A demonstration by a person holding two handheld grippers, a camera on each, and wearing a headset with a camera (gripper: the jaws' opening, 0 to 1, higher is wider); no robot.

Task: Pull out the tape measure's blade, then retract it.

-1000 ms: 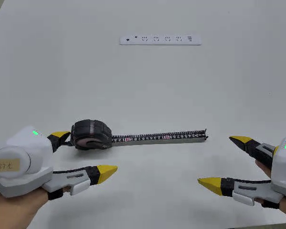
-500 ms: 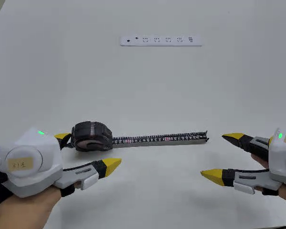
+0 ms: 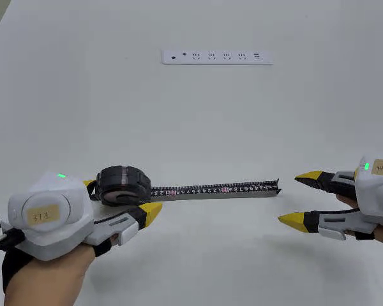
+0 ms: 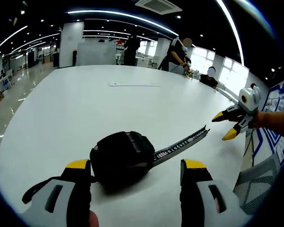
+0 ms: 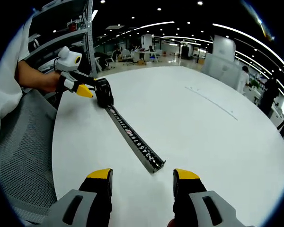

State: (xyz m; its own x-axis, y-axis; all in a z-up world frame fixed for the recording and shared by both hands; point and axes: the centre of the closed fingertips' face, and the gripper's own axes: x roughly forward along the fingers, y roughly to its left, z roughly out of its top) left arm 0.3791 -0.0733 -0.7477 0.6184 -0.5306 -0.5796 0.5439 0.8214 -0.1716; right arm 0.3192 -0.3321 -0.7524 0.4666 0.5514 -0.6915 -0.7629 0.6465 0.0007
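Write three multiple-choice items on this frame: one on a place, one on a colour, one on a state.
1. Where does the power strip lie?
A) beyond the tape measure, farther from the person
B) nearer the person than it
C) on top of it

2. What colour are the jaw tips?
A) red
B) yellow
C) blue

3. How is the blade?
A) fully retracted
B) pulled out, flat on the table
C) bent upward

Key:
1 A: in the head view the strip sits well up the table.
2 B: the left gripper and the right gripper both end in yellow.
3 B: its numbered length runs along the tabletop toward the open right gripper.
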